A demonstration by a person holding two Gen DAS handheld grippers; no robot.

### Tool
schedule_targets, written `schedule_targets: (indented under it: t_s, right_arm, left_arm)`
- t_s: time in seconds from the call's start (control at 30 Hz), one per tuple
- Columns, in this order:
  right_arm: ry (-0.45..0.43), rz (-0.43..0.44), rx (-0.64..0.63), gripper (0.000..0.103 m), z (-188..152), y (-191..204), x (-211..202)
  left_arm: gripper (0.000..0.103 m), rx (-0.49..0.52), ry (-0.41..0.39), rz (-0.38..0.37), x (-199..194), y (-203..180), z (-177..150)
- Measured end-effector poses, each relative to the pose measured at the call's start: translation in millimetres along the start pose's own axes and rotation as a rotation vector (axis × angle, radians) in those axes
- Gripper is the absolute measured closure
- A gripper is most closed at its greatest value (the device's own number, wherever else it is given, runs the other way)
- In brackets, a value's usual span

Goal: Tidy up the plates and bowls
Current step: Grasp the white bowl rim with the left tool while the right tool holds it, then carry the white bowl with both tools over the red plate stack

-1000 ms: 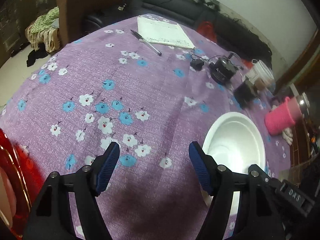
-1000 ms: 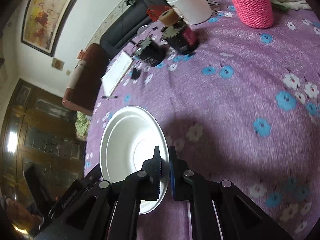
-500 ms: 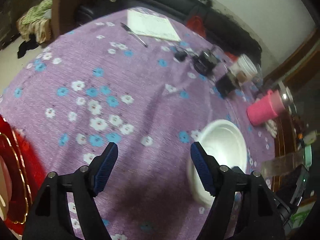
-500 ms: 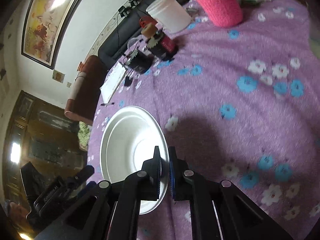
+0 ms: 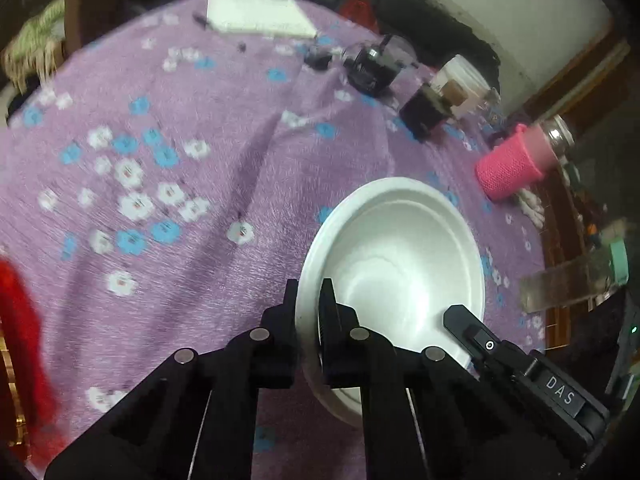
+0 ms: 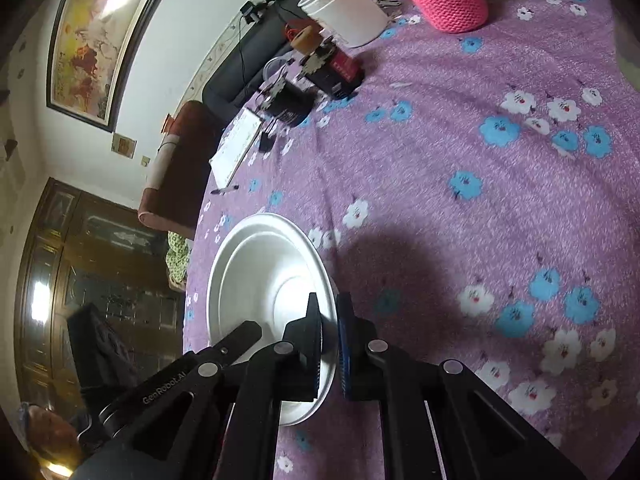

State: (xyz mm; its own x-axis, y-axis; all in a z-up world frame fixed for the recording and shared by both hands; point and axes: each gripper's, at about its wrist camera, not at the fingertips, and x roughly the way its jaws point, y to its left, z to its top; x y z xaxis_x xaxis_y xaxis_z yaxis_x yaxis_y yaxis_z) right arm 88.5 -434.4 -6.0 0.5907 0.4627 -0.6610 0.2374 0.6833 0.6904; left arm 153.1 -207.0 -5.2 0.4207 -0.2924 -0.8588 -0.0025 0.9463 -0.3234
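A white bowl (image 5: 396, 264) is held above the purple flowered tablecloth (image 5: 180, 200). My left gripper (image 5: 308, 300) is shut on the bowl's left rim. My right gripper (image 6: 329, 312) is shut on the opposite rim of the same bowl (image 6: 260, 280). Each gripper shows at the edge of the other's view. A red plate with gold trim (image 5: 16, 320) lies at the far left of the left wrist view, mostly cut off.
At the table's far side stand a pink knitted cup sleeve (image 5: 512, 168), a white tub (image 6: 344, 16), dark small devices (image 6: 332, 68), a notepad (image 5: 256, 16) and a pen (image 6: 224, 190). A black sofa and a brown chair (image 6: 176, 172) lie beyond the table.
My left gripper moved right to the bowl and closed on its rim. The right gripper has kept its hold on the bowl throughout.
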Motion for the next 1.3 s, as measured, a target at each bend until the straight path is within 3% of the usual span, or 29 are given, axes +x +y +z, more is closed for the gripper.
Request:
schedule_targets:
  t_s: [0.2,0.4,0.57,0.77,1.03,1.3]
  right_arm:
    - [-0.007,0.043,-0.031,0.096,-14.1,25.1,-20.5]
    - [0.006,0.117,-0.148,0.096,-49.3,93.0,-34.2]
    - [0.066,0.204,-0.254,0.096,-94.6,157.0,-25.2]
    - [0.146,0.293,-0.375,0.096,-162.5,228.8,-3.2]
    - [0.215,0.310,-0.454,0.097,-216.5,268.1,21.9]
    - [0.226,0.271,-0.461,0.097,-226.6,275.6,38.0]
  left_arm:
    - [0.096,0.014,-0.067,-0.020,-51.6,14.3,-6.6]
    - [0.096,-0.033,-0.170,-0.011,-127.9,66.9,-22.1]
    - [0.095,-0.079,-0.265,0.063,-198.8,133.7,-47.4]
    - [0.095,-0.127,-0.348,0.148,-249.3,197.5,-76.0]
    - [0.095,-0.162,-0.412,0.204,-258.5,238.4,-99.9]
    - [0.095,-0.157,-0.424,0.224,-246.6,252.4,-97.2]
